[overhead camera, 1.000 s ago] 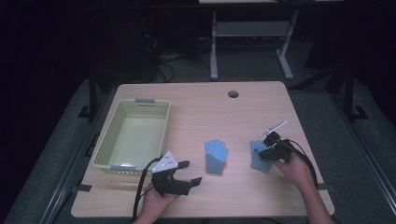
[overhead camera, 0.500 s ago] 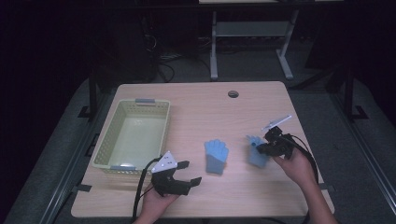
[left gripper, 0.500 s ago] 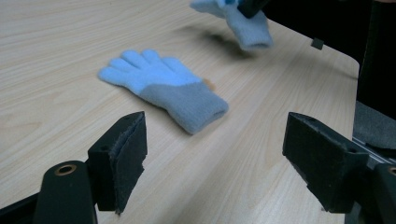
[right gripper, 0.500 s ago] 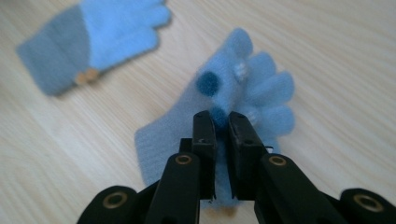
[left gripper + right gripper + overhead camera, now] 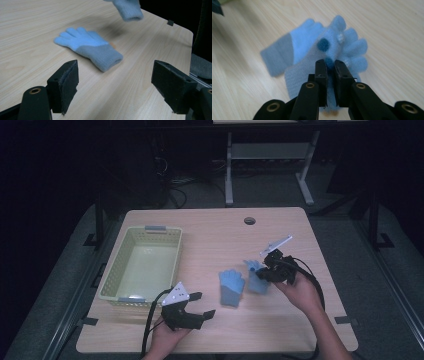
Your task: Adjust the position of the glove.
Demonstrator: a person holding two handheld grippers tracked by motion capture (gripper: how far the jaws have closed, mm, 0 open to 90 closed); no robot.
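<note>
Right gripper [image 5: 330,65] clamped on lifted glove [image 5: 337,45] | thin pinch, glove may slip onto second glove [image 5: 231,287] below | left gripper [image 5: 202,305] apart, idle

Dim high view, dark surroundings, blurred close-ups

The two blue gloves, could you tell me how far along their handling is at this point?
Done: nothing yet; the basket holds no glove. In hand: the right gripper is shut on one glove, lifted clear of the table. Left: the other glove lies flat in front of the open left gripper, untouched.
</note>
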